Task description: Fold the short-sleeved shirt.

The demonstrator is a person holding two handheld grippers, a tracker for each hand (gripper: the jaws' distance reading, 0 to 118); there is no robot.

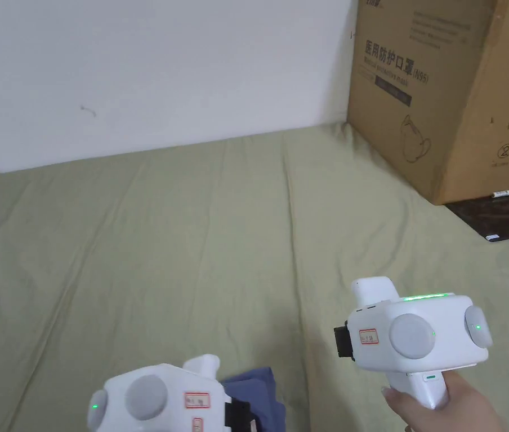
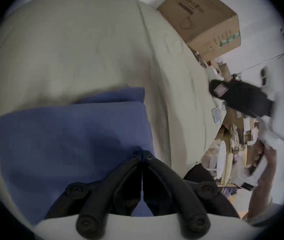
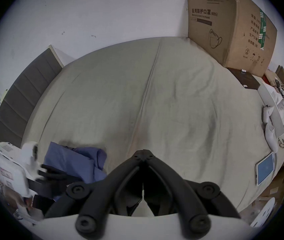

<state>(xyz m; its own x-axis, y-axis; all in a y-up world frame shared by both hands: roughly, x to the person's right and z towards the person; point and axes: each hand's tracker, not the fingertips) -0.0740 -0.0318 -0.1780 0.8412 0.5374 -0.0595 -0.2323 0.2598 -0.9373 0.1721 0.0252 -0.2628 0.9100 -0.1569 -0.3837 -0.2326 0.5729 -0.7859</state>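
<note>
Where the green sheet (image 1: 191, 236) covers the bed, it is wide and flat, with long soft creases running across it. The blue shirt (image 2: 72, 139) lies on this sheet near the front edge, folded up into a thick pile with one layer peeking out behind another. From the right gripper view the shirt (image 3: 79, 162) looks more bunched on one side, but that part is small and a bit blurry, so I can't be sure how neat it is.

The left gripper (image 2: 142, 154) hangs just over the near right corner of the shirt with its two black jaws pressed together and nothing between them. The right gripper (image 3: 143, 152) is off to the side over bare sheet, well apart from the shirt, and its jaws are together too, holding nothing. A hand (image 1: 445, 408) grips its white handle.

A white wall (image 1: 152, 73) stands behind the bed. A big brown cardboard box (image 1: 445, 95) sits in the far right corner on the sheet. Beside the box is a dark flat board (image 1: 501, 216). A grey padded headboard (image 3: 23, 94) stands at the left end. A phone (image 3: 265, 170) lies near the right edge of the bed.
</note>
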